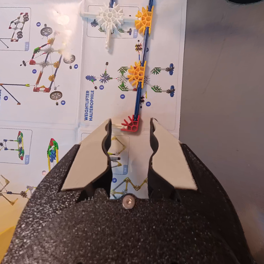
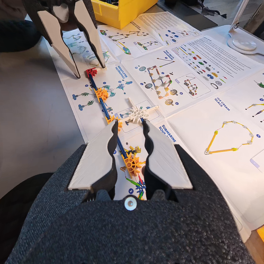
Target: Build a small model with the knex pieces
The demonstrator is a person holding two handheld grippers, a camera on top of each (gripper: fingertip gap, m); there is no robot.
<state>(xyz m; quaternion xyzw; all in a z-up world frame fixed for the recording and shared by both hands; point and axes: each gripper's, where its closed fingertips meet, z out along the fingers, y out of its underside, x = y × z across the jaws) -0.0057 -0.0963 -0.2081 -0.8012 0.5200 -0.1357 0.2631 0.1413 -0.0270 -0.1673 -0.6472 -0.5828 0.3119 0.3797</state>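
Observation:
A long chain of blue rods [image 1: 144,47] joins a red corner connector [image 1: 130,125] to yellow connectors [image 1: 137,74] and lies on a printed instruction sheet [image 1: 64,114]. My left gripper [image 1: 130,120] is open, its tips on either side of the red connector; a short white rod [image 1: 116,126] on that connector reaches the left fingertip. My right gripper [image 2: 130,122] is open and straddles the chain's other end, with a yellow connector [image 2: 131,164] between its fingers. A white snowflake connector [image 2: 137,113] with white rods lies just past its tips. The left gripper [image 2: 90,71] stands over the red connector [image 2: 91,72].
The instruction sheet [image 2: 192,128] covers most of the grey table [image 2: 35,114]. A yellow parts bin [image 2: 122,12] stands at the far edge behind the left gripper. A white stand with a round base [image 2: 242,44] sits at the far right. Across from one pair of fingers to the other is roughly 20 cm. Left tips and right tips are each some 40 cm from the round base [image 2: 242,44].

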